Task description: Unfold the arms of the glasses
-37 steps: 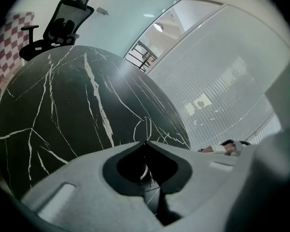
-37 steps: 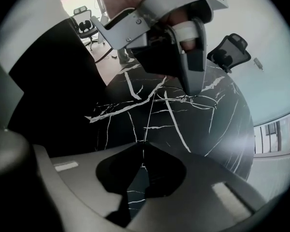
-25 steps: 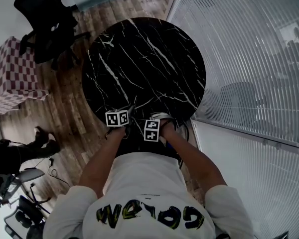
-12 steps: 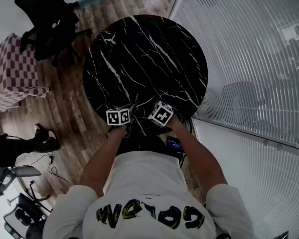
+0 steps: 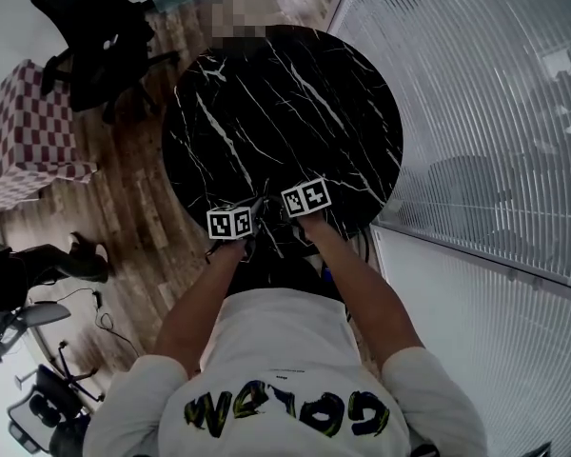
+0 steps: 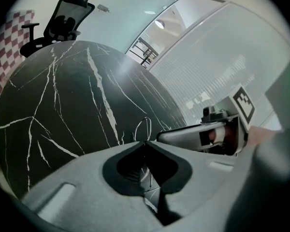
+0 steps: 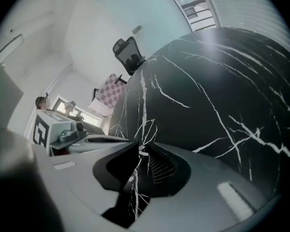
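The head view sets out the whole scene: a person leans over the near edge of a round black marble table (image 5: 295,93), with the two marker cubes, left (image 5: 230,222) and right (image 5: 306,198), close together and a ribbed glass wall (image 5: 476,112) beside them. From there the glasses are only a faint thread between the cubes. The gripper views show them more clearly. In the left gripper view, the left gripper (image 6: 145,143) has its jaws clenched, tips touching. The thin wire rim of the glasses (image 6: 143,128) rises straight from those tips, just above the tabletop. The other gripper's body and cube lie near on the right. The right gripper view looks back the other way. The right gripper (image 7: 138,145) has its jaws drawn to a sliver, with a thin piece of the wire frame caught at their tips. The rim loop stands just beyond them. An office chair (image 7: 128,54) stands beyond the table. Compared with a second ago, the right cube sits farther in over the marble and shows a different face upward. The left cube holds its place.
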Tool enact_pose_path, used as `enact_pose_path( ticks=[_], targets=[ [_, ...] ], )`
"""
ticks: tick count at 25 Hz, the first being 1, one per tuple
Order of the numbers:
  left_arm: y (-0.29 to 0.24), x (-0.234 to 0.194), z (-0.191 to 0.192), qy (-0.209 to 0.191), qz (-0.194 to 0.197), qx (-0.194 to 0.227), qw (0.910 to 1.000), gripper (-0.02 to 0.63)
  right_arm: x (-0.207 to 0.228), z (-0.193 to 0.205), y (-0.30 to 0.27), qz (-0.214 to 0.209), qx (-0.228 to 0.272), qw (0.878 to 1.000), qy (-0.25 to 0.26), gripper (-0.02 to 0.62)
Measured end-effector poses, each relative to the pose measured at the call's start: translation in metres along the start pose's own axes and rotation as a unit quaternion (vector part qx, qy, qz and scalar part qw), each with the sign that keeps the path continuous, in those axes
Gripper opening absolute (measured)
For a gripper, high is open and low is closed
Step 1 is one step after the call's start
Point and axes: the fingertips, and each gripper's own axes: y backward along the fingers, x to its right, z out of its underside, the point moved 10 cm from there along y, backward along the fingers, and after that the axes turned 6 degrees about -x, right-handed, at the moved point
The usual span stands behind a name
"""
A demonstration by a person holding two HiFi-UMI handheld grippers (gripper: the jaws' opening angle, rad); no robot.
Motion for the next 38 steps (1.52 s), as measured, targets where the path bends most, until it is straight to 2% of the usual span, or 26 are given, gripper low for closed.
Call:
enact_pose_path(
  ticks=[4,14,27,32,38],
  targets=[
    [-0.002,0.001,0.001,0.007,0.003,-0.001,1.0,0.009,0.006,0.0,-0.01,-0.017,0.009,0.999,-0.041,0.068],
    [-0.005,-0.001,0.003,0.019,0.008,-0.002,0.9998,0.009,0.013,0.0,-0.021,-0.043,0.006,0.997,-0.067,0.029],
    [-0.002,-0.003,0.0,0.017,0.008,-0.008,0.9998,0.009,0.015,-0.002,-0.015,-0.038,-0.009,0.998,-0.046,0.013],
    [-0.001,-0.004,0.0,0.015,0.007,-0.014,0.9998,0.009,0.019,-0.003,-0.009,-0.02,-0.021,0.999,-0.027,0.006],
    [0.002,-0.002,-0.001,0.013,0.01,-0.021,0.9997,0.009,0.017,-0.008,-0.001,0.015,-0.041,0.999,0.026,0.005]
  ],
)
